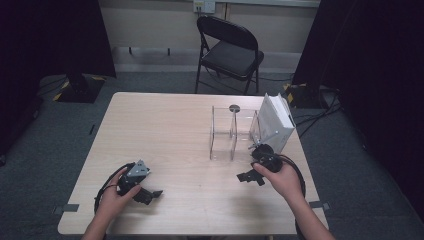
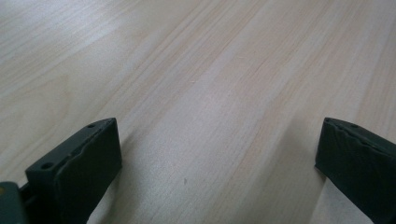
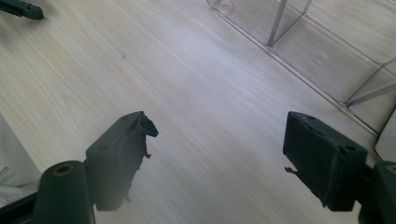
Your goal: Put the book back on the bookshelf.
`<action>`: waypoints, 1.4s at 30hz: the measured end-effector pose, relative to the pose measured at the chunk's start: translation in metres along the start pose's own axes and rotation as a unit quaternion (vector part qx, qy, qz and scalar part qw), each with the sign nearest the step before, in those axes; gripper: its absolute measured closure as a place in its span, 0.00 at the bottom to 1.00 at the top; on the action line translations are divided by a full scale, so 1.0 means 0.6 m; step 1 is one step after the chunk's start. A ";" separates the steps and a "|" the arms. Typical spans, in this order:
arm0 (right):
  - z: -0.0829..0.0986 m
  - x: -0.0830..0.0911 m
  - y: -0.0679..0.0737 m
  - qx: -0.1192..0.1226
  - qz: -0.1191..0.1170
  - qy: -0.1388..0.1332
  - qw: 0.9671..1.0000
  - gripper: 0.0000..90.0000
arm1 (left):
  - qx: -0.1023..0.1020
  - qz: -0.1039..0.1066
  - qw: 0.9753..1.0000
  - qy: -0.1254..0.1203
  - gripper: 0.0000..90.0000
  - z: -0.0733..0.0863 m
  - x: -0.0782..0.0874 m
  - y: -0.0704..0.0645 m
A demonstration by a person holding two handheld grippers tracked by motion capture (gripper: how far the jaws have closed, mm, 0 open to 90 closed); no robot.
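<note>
My left gripper [image 1: 149, 194] rests low over the near left of the wooden table [image 1: 175, 125], held by a hand. Its jaws stand wide apart, and in the left gripper view [image 2: 219, 163] only bare wood lies between them. My right gripper [image 1: 249, 177] is held near the right front, just in front of a clear acrylic rack [image 1: 230, 135] with upright dividers. It is open too [image 3: 217, 140], with nothing between its jaws. A white flat pack [image 1: 275, 122] leans in the rack's right end. The rack's base and dividers [image 3: 289, 32] appear at the upper right of the right gripper view.
A small dark disc [image 1: 234, 107] sits at the rack's far side. A black folding chair [image 1: 229, 50] stands beyond the table. Dark curtains flank the room, and cables lie on the floor at the right. The left gripper's jaw tip [image 3: 18, 8] shows far off.
</note>
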State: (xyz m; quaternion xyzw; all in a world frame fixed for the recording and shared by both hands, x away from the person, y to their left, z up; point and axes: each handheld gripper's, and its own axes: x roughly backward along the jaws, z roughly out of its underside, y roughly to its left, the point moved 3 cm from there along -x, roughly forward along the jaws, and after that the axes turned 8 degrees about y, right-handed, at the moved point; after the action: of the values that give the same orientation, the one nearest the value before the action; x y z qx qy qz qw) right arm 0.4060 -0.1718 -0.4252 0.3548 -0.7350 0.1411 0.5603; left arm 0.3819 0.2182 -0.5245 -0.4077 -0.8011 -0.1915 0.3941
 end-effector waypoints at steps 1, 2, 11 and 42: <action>-0.001 -0.002 0.000 0.008 0.000 -0.004 1.000 0.23 | 0.000 0.000 1.000 0.000 0.00 0.000 0.000 0.000; -0.001 -0.005 0.002 0.006 0.000 -0.002 1.000 0.23 | 0.000 0.000 1.000 0.000 0.00 0.000 0.000 0.000; -0.006 -0.027 0.015 0.021 -0.007 -0.006 1.000 0.23 | 0.000 0.000 1.000 0.000 0.00 0.000 0.000 0.000; -0.010 -0.098 0.049 0.054 -0.014 0.004 0.998 0.23 | 0.000 0.000 1.000 0.000 0.00 0.000 0.000 0.000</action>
State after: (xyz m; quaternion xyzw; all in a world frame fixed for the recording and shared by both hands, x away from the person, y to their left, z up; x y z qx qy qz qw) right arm 0.3977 -0.1262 -0.4720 0.3945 -0.7187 0.1739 0.5455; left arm 0.3819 0.2181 -0.5246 -0.4077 -0.8012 -0.1911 0.3942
